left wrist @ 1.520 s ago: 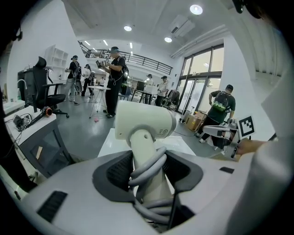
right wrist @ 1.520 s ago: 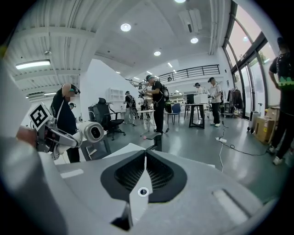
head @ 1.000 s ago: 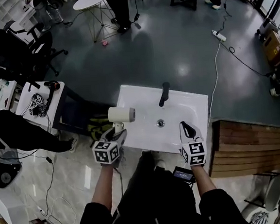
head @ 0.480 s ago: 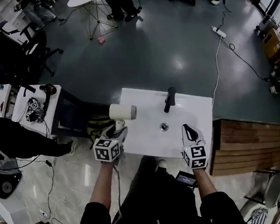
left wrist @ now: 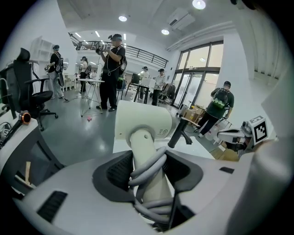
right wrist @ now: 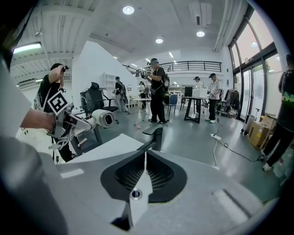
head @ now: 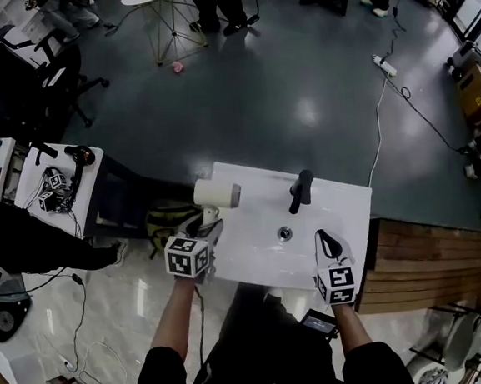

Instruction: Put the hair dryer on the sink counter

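A white hair dryer (head: pixel 216 195) with a grey cord wound round its handle (left wrist: pixel 148 179) is held upright at the left edge of the white sink counter (head: pixel 328 238). My left gripper (head: pixel 203 229) is shut on that handle, and the dryer's barrel (left wrist: pixel 143 121) points across the counter. In the right gripper view the dryer (right wrist: pixel 102 118) shows at the left. My right gripper (head: pixel 327 242) hovers over the counter's right front part, jaws closed together with nothing between them. A black faucet (head: pixel 300 190) stands behind the basin drain (head: pixel 285 233).
A small white table (head: pixel 53 174) with a black hair dryer (head: pixel 78 157) and a marker cube stands to the left. Wooden planks (head: pixel 430 258) lie right of the sink. A power strip and cable (head: pixel 384 66) cross the dark floor. Several people stand at the far side.
The view has shifted slightly; the hair dryer in my left gripper has edged a little right and toward the counter's left edge. My right gripper stays over the counter's right front.
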The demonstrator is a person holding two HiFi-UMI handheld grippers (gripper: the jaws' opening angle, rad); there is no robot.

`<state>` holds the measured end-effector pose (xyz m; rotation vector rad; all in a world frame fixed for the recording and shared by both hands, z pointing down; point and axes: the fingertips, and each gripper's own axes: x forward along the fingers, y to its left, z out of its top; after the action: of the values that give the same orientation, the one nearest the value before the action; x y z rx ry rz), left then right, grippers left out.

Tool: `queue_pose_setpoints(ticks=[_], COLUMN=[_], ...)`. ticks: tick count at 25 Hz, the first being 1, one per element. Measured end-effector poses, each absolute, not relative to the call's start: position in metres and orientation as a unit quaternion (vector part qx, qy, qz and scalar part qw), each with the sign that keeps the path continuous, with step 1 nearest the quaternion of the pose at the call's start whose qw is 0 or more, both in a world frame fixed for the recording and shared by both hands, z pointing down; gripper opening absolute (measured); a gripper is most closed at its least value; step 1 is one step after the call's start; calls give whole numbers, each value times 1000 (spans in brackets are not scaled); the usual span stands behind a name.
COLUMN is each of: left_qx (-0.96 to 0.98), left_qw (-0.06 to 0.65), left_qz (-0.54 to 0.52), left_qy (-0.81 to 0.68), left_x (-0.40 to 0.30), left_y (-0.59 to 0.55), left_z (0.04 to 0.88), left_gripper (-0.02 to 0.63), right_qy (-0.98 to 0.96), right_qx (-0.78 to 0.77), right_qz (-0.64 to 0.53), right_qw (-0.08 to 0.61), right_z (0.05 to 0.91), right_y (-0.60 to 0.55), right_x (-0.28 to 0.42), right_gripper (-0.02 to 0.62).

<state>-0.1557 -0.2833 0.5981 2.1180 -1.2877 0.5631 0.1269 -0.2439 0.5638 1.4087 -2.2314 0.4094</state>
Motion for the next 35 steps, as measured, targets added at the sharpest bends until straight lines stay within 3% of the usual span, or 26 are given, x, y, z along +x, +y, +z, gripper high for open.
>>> queue_pose_setpoints(ticks=[35], left_qx=[788], left_qw=[335], left_qz=[263], left_qy=[-444], left_x=[-151], left_y=[-356], left_z=[686], left_gripper=[202], right_qy=[-783], right_qx=[522], right_qz=[205], right_qw=[267], right_z=[607], right_y=[-263], right_x=[117], right_gripper=[6])
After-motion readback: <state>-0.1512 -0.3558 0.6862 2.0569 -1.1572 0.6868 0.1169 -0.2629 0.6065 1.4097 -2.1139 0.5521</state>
